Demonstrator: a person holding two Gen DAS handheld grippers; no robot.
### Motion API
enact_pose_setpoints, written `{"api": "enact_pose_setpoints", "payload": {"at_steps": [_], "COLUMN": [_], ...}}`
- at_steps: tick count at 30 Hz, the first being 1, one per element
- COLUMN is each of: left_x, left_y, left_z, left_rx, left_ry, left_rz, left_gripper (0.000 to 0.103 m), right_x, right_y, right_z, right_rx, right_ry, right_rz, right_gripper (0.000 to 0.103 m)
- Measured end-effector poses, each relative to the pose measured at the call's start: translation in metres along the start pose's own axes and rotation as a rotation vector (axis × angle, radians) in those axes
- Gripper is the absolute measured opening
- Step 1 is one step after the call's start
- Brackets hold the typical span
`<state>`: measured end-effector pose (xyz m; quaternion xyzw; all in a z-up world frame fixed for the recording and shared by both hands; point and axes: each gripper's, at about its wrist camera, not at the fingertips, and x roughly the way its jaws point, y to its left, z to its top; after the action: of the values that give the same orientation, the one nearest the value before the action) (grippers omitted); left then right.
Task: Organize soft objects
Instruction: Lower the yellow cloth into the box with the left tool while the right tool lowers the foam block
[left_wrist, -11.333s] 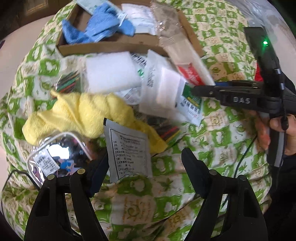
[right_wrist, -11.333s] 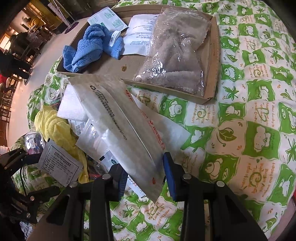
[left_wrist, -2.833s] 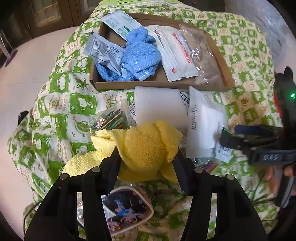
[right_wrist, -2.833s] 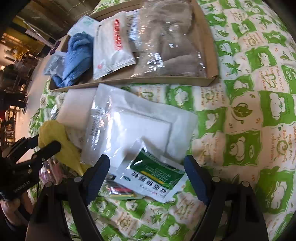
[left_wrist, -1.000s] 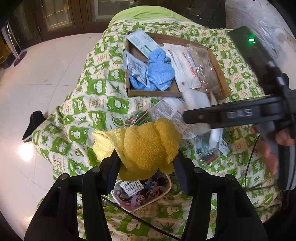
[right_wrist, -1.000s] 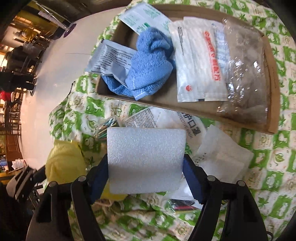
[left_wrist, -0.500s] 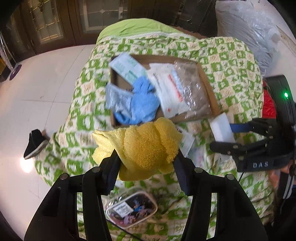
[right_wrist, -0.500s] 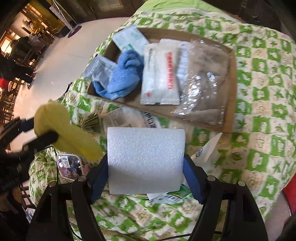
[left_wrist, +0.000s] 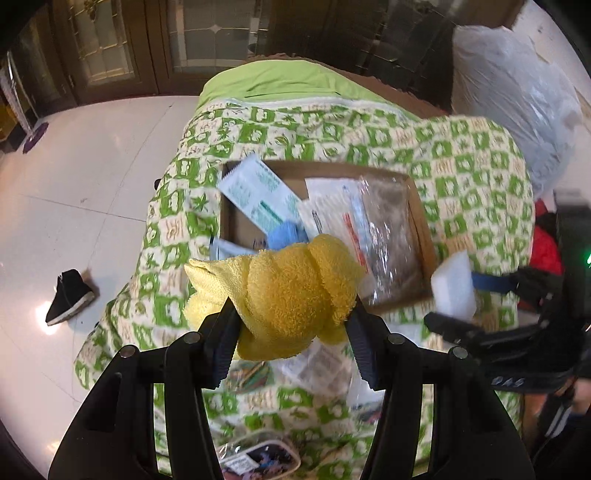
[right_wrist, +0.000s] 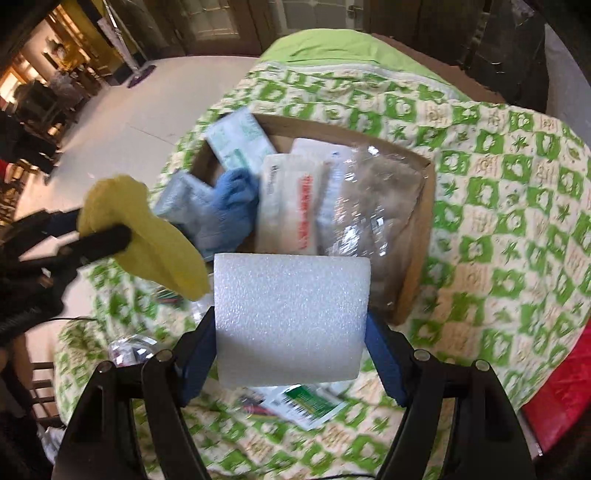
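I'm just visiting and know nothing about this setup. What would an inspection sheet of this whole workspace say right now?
Surface: green-and-cream patterned quilt covering everything.
Job's things: yellow towel and white foam block, both lifted; cardboard tray holds a blue cloth and several packets.
Clutter: loose green-printed packet, a glossy pouch and other packets on the quilt.
Grippers: left gripper clamps the towel; right gripper clamps the foam.
Cables: thin black cable at left.
Surroundings: glossy white floor, black shoe, white plastic bag.
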<state>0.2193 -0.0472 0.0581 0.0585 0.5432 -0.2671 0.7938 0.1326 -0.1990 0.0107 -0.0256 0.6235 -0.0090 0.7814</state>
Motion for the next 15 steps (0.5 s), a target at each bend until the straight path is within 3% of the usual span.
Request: {"api": "enact_pose_setpoints", "payload": {"at_steps": [6, 15], "left_x": [0.02, 0.062], "left_y": [0.008, 0.017], "left_z": [0.025, 0.055], "left_rx": [-0.075, -0.124], "left_ry": [0.006, 0.001], "left_rz": [-0.037, -0.03], "left_gripper": [0.054, 0.054], "right_x": [0.03, 0.049], "right_y": [-0.021, -0.043], "right_z": [0.011, 0.019], "right_rx": [0.039, 0.067], "right_ry": [0.021, 0.033], "right_rz": [-0.048, -0.062], "right_gripper": [0.075, 0.075]}}
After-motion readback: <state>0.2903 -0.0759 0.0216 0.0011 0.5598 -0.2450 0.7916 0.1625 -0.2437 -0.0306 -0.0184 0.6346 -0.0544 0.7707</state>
